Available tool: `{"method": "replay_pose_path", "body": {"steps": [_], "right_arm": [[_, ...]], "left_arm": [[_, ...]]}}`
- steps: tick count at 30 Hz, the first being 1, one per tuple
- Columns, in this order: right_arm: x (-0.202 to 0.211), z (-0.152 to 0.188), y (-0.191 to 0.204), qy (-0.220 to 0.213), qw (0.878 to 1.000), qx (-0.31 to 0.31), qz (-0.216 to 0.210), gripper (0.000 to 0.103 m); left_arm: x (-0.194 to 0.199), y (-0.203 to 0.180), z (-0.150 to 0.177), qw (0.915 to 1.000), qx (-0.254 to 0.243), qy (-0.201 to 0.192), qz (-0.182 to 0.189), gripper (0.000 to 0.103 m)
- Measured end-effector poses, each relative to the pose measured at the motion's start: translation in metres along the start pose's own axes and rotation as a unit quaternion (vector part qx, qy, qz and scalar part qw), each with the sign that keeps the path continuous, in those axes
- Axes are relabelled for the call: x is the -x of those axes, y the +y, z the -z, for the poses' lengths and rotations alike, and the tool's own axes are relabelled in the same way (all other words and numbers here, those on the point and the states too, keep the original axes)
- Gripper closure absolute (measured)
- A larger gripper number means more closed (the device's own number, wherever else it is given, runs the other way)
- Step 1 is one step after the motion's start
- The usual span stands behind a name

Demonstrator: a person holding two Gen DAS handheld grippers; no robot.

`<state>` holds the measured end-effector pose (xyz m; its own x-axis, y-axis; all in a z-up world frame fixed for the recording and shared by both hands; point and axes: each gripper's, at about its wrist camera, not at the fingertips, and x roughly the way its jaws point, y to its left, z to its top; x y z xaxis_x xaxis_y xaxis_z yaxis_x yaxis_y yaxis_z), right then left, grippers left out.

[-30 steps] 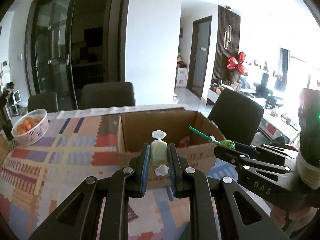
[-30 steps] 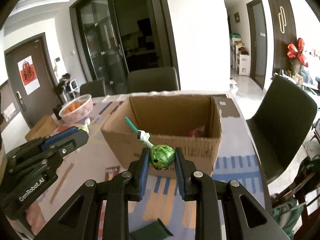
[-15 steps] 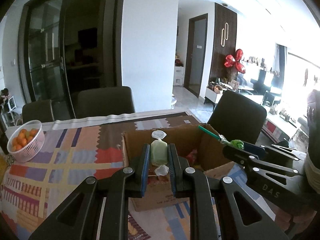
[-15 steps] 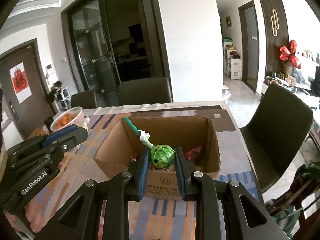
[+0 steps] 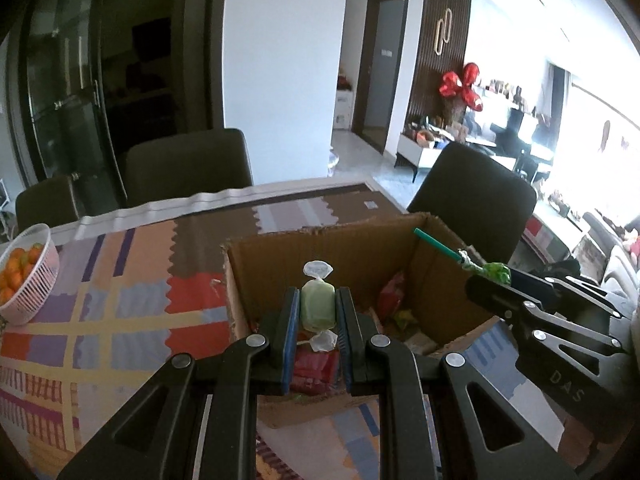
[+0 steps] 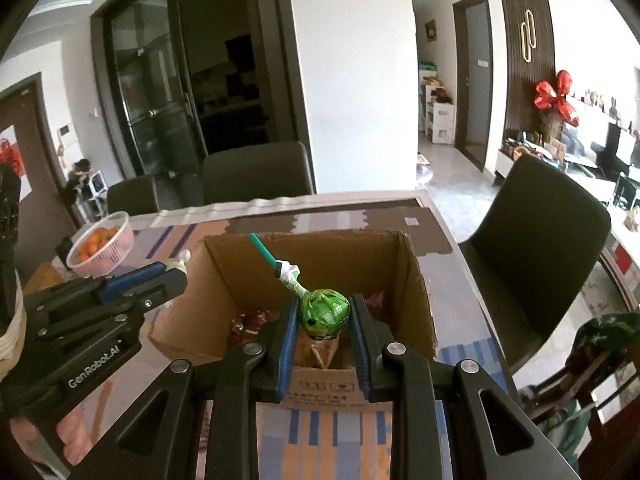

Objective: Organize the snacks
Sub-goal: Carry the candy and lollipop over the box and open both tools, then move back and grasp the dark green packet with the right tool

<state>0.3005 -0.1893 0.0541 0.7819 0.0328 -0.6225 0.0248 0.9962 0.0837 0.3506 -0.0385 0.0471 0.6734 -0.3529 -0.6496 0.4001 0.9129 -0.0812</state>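
Note:
An open cardboard box point(image 5: 320, 252) point(image 6: 416, 280) stands on the patterned tablecloth, with several red and yellow snack wrappers point(image 5: 390, 300) point(image 6: 252, 320) at its bottom. My left gripper point(image 5: 318, 308) is shut on a pale green wrapped candy point(image 5: 317, 305) and hovers over the box's near edge. My right gripper point(image 6: 324, 314) is shut on a green lollipop point(image 6: 325, 312) whose teal stick point(image 6: 262, 251) points up and left, above the box's front wall. Each gripper shows in the other's view, at the box's side point(image 5: 520, 300) point(image 6: 132, 284).
A white basket of oranges point(image 5: 24, 268) point(image 6: 102, 242) sits at the table's far left. Dark chairs stand behind the table point(image 5: 188, 164) point(image 6: 256, 172) and at its right side point(image 5: 472, 188) point(image 6: 536, 232). The table's right edge runs close beside the box.
Both grippers have moved forward to the box with their snacks still held; the box's inside and its wrappers now lie below them. The left one also swung rightward.

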Motion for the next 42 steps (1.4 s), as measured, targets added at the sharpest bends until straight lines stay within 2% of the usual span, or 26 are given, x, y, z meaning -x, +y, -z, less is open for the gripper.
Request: {"method": "replay_pose_path", "body": {"steps": [5, 7, 8, 10, 13, 15, 17, 24, 28, 34, 42], "right_arm": [[-0.014, 0.001, -0.003, 0.013, 1.000, -0.008, 0.011, 0.077], [-0.020, 0.001, -0.004, 0.018, 1.000, -0.008, 0.016, 0.077], [-0.022, 0.002, -0.004, 0.020, 1.000, -0.009, 0.019, 0.076], [-0.023, 0.002, -0.002, 0.027, 0.999, -0.017, 0.020, 0.060], [-0.018, 0.006, -0.003, 0.029, 0.999, -0.035, 0.031, 0.053], [-0.009, 0.010, 0.002, 0.030, 0.998, -0.038, 0.037, 0.051], [0.000, 0.016, 0.006, 0.033, 0.997, -0.050, 0.042, 0.042], [0.025, 0.039, 0.022, 0.044, 0.995, -0.081, 0.048, 0.033], [0.029, 0.057, 0.026, 0.066, 0.990, -0.105, 0.062, 0.030], [0.022, 0.088, 0.023, 0.110, 0.982, -0.126, 0.090, 0.030], [0.003, 0.128, 0.018, 0.184, 0.964, -0.167, 0.099, 0.030]], "left_arm": [[-0.014, 0.000, -0.004, 0.9999, -0.005, 0.011, -0.007, 0.083], [-0.016, -0.001, -0.005, 0.9998, -0.006, 0.015, -0.012, 0.066], [-0.015, -0.001, -0.004, 0.9998, -0.008, 0.013, -0.014, 0.063], [-0.010, -0.001, -0.002, 0.9995, -0.011, 0.012, -0.027, 0.058], [0.002, 0.004, 0.003, 0.9996, 0.000, 0.012, -0.026, 0.051], [0.010, 0.007, 0.007, 0.9995, 0.005, 0.011, -0.029, 0.049], [0.022, 0.011, 0.014, 0.9993, 0.014, 0.011, -0.033, 0.047], [0.053, 0.027, 0.043, 0.9983, 0.037, 0.017, -0.041, 0.041], [0.062, 0.032, 0.063, 0.9972, 0.039, 0.021, -0.060, 0.038], [0.050, 0.040, 0.091, 0.9942, 0.044, 0.053, -0.082, 0.038], [0.023, 0.041, 0.130, 0.9894, 0.059, 0.095, -0.093, 0.038]]}}
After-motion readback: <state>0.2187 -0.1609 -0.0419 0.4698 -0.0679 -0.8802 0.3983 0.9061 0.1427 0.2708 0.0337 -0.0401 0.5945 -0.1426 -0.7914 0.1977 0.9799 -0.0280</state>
